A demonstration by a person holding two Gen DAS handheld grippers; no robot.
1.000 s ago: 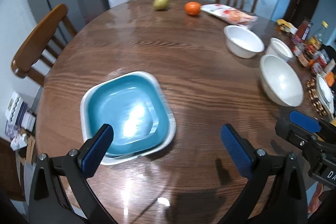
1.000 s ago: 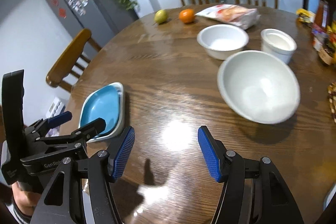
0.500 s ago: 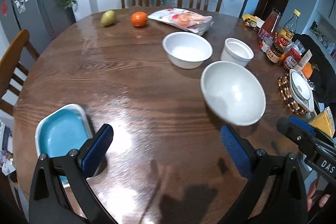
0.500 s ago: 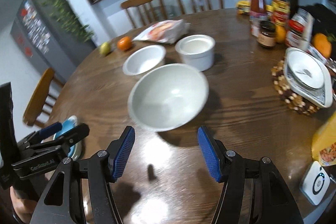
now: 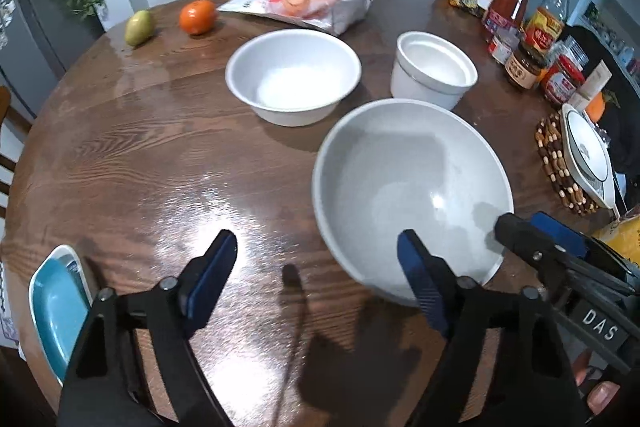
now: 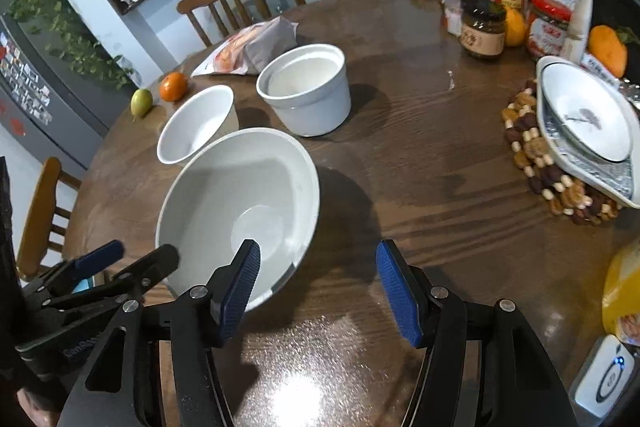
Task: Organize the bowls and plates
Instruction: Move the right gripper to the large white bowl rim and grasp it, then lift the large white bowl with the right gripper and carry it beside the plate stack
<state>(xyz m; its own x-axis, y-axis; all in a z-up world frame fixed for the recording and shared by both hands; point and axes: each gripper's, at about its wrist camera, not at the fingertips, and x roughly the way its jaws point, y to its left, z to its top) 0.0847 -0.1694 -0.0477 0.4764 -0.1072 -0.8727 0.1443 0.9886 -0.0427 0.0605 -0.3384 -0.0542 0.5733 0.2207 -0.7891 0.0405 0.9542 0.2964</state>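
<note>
Big bowl [image 5: 412, 195] on table [image 5: 160, 147], nearest of three white bowls; likely ceramic: stiff, smooth, breakable, fairly heavy. Best taken at near rim. Left tongs [image 5: 320, 279] closing, nothing between pads, right pad just over rim. Right tongs [image 6: 318, 291] parted, empty, straddling rim.

Round wood table [image 5: 140, 155]: big bowl [image 5: 412, 187] ctr; mid bowl [image 5: 294, 75] 11 o'clock; ramekin [image 5: 434, 69] 12; blue plate [image 5: 56, 307] 8, at edge.
</note>
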